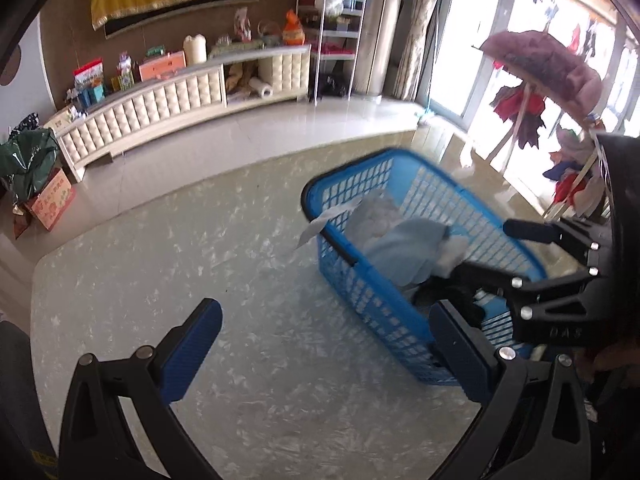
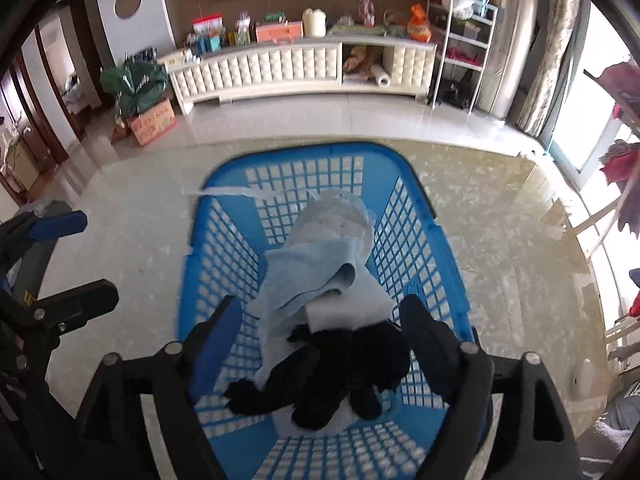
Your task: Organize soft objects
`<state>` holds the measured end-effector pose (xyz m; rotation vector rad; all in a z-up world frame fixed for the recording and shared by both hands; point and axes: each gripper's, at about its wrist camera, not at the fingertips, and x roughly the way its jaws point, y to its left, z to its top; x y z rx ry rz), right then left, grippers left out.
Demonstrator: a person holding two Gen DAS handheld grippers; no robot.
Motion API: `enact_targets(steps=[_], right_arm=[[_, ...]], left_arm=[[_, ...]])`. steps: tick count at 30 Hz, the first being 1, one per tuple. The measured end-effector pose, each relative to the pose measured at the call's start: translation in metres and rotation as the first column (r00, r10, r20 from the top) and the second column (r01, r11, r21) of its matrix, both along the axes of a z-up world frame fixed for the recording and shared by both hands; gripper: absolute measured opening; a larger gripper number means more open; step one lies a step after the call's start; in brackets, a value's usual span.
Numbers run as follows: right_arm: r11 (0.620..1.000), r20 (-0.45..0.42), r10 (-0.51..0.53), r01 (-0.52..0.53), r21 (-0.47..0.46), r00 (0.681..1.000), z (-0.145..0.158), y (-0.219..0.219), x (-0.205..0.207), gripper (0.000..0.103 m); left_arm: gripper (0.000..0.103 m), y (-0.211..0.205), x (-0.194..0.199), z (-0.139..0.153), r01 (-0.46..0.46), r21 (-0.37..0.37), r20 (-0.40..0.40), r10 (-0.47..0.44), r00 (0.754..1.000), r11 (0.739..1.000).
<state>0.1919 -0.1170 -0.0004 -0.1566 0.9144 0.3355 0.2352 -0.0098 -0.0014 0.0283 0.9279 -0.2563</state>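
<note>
basket (image 2: 224, 184) floor hidden — under cloths (image 2: 320, 280)

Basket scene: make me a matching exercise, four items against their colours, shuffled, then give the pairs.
Items:
1. basket
2. folded towel
3. garment nearest the right gripper
4. box on the floor by the cabinet

Colours:
A. black
B. orange-red
C. bright blue
D. pale blue

Item 3 is at.

Pairs: 1-C, 2-D, 3-A, 4-B
</note>
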Motion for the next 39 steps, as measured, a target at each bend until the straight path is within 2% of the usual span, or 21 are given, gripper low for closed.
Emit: enact_targets(steps=[5, 9, 11, 15, 27, 34, 39], right_arm=[[0.999, 0.096, -0.022, 0.018, 0.041, 0.995, 0.028, -0.002, -0.043, 0.093], [0.998, 0.176, -0.028, 0.017, 0.065, 0.984, 0.052, -0.002, -0.078, 0.099], [0.997, 0.207, -0.035, 0.02, 0.075, 0.978, 0.06, -0.005, -0.079, 0.103], [0.995, 0.259, -0.051, 0.026, 0.1, 0.964, 0.077, -0.006, -0.09, 0.103], [0.995, 0.31, -0.072, 0.049, 0.082, 0.948, 0.074, 0.0, -0.102, 0.103], [0.996, 0.312, -0.067, 0.045, 0.077, 0.948, 0.072, 0.003, -0.11, 0.103], [0.996, 0.328, -0.089, 0.082, 0.035, 0.94, 0.071, 0.002, -0.113, 0.103]], left_arm=[[0.103, 0.003, -0.034, 0.027, -0.005, -0.049, 0.109, 0.011, 0.994, 0.999], [0.103, 0.006, -0.055, 0.044, -0.021, -0.067, 0.164, 0.031, 0.986, 0.998], [0.103, 0.009, -0.066, 0.052, -0.032, -0.066, 0.193, 0.044, 0.98, 0.997], [0.103, 0.013, -0.084, 0.062, -0.037, -0.072, 0.236, 0.053, 0.97, 0.997], [0.103, 0.027, -0.121, 0.077, -0.073, -0.106, 0.324, 0.104, 0.94, 0.992], [0.103, 0.024, -0.128, 0.076, -0.055, -0.121, 0.319, 0.091, 0.943, 0.991], [0.103, 0.023, -0.131, 0.072, -0.057, -0.133, 0.318, 0.097, 0.943, 0.989]])
